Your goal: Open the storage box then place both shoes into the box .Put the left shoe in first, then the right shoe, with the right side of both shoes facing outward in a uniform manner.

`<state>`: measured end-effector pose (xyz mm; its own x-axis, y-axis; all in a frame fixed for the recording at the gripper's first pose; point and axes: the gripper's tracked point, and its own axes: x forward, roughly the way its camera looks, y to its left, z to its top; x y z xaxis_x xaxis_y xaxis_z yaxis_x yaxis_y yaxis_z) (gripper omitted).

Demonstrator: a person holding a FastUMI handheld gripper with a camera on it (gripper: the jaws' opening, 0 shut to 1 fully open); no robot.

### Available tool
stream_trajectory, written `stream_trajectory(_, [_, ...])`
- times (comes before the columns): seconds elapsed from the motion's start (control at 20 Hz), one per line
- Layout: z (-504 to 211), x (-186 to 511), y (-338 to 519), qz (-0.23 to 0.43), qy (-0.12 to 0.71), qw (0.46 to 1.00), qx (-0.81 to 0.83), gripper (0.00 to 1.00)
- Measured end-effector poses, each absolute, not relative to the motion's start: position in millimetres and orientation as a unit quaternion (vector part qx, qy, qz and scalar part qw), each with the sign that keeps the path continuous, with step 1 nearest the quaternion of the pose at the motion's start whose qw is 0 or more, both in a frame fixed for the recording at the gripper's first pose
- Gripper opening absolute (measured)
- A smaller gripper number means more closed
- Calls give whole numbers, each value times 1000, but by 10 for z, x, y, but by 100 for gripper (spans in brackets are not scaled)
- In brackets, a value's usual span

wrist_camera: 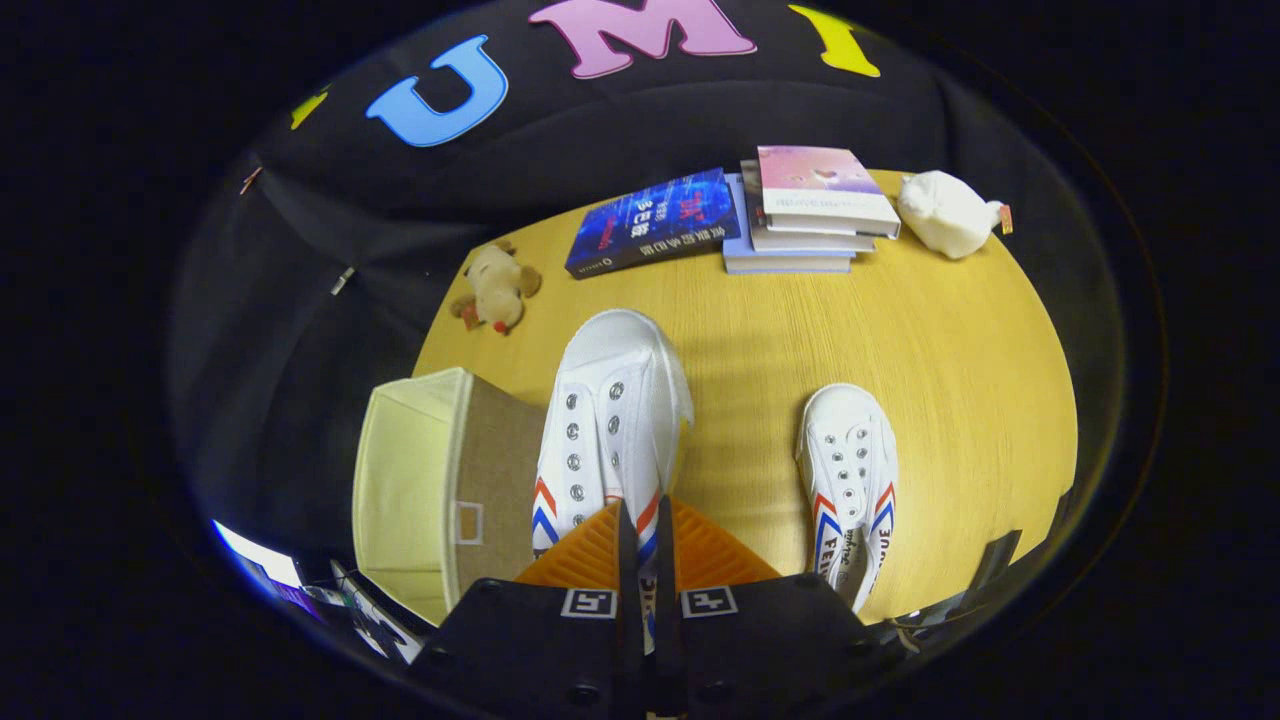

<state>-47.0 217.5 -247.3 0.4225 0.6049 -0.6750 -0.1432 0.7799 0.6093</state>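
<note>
Behind gripper (640,545)-held shoe (612,420): books (740,215), plush toys (497,287), storage box (440,480) alongside.

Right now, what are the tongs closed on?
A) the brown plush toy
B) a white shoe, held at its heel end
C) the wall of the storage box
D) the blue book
B: the tongs are nearly shut on the heel end of a white shoe, beside the open storage box; the other shoe lies apart on the table.

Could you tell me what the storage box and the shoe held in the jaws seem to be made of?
Storage box: probably fabric over stiff board, matte cream outside, tan lining, folded edges. Held shoe: seemingly white canvas with metal eyelets and a smoother, likely rubber, toe cap. The gripper is shut on its heel.
</note>
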Motion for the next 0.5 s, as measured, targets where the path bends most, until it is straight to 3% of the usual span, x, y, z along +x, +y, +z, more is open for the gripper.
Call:
stream_trajectory(0.25, [-1594, -401, 2532, 263, 458, 805, 270, 8])
stream_trajectory(0.5, [-1240, -559, 3116, 281, 488, 772, 295, 9])
